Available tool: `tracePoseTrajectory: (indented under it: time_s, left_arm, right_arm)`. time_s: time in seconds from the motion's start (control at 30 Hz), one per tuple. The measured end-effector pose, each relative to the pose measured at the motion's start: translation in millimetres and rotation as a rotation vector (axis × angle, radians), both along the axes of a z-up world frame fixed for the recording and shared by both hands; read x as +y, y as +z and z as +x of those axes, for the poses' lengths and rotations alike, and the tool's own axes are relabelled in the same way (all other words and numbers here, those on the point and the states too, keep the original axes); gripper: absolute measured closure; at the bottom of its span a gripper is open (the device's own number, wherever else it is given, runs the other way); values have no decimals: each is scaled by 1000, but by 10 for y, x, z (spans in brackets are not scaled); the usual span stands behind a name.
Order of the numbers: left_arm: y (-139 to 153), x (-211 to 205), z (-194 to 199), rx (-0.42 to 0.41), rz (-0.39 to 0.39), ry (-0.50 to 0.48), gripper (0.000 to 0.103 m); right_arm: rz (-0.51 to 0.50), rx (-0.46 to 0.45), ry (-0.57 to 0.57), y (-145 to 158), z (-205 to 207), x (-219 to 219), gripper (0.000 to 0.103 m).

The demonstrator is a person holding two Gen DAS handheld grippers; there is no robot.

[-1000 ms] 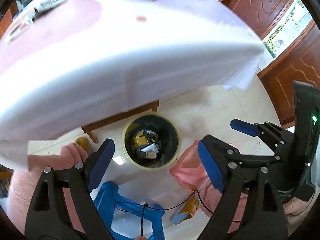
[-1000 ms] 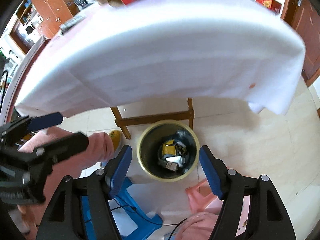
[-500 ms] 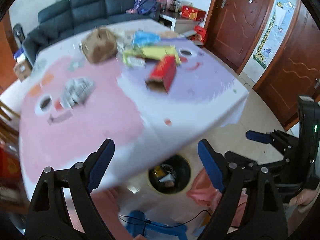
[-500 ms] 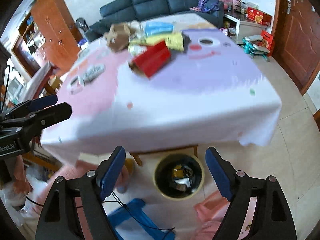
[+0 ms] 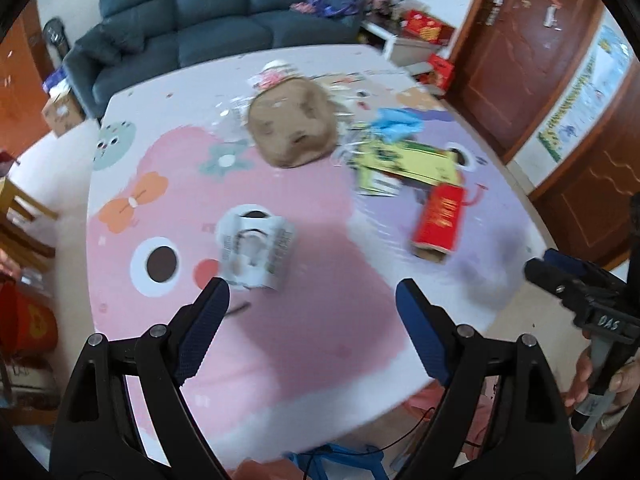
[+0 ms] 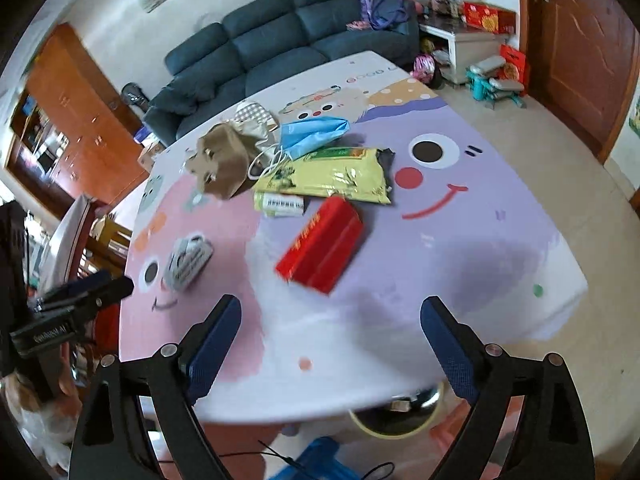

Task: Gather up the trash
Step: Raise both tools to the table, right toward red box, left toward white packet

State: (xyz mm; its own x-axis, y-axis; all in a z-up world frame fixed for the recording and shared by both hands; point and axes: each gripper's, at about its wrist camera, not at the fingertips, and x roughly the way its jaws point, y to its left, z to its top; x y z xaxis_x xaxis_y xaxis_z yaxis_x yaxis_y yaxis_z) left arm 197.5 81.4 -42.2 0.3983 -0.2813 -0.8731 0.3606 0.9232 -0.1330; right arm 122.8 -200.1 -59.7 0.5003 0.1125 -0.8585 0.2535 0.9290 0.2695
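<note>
Trash lies on a table with a cartoon cloth (image 5: 312, 320): a white printed carton (image 5: 256, 252), a red box (image 5: 440, 222), a yellow-green bag (image 5: 404, 162), a brown paper bag (image 5: 294, 128) and a blue bag (image 5: 396, 122). My left gripper (image 5: 312, 304) is open and empty above the near pink part, just this side of the white carton. My right gripper (image 6: 330, 334) is open and empty above the near edge, short of the red box (image 6: 322, 246). The bin (image 6: 394, 414) peeks out under the table edge.
A blue stool (image 6: 316, 460) and pink-clad legs are below the near edge. A dark sofa (image 6: 280, 44) stands behind the table. Wooden doors (image 5: 520, 52) are at the right, an orange cabinet (image 6: 80, 120) at the left.
Both grippers have risen from over the bin on the floor to above the tabletop. The view swung up from the bin to the trash on the table. Both stay open and empty.
</note>
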Motion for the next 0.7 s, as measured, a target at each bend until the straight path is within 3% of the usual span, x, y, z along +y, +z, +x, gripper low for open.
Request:
tracePoseTrajectory:
  time_s: [0.23, 0.57, 0.7]
  left_arm:
    - [-420, 270, 674, 174, -22, 52, 20]
    - [-930, 257, 1056, 320, -7, 31, 20]
    - [-1025, 167, 1084, 334, 19, 5, 20]
  right_arm:
    - [71, 80, -76, -401, 555, -48, 11]
    - [147, 163, -133, -913, 936, -79, 12]
    - [139, 187, -121, -998, 1031, -30, 21]
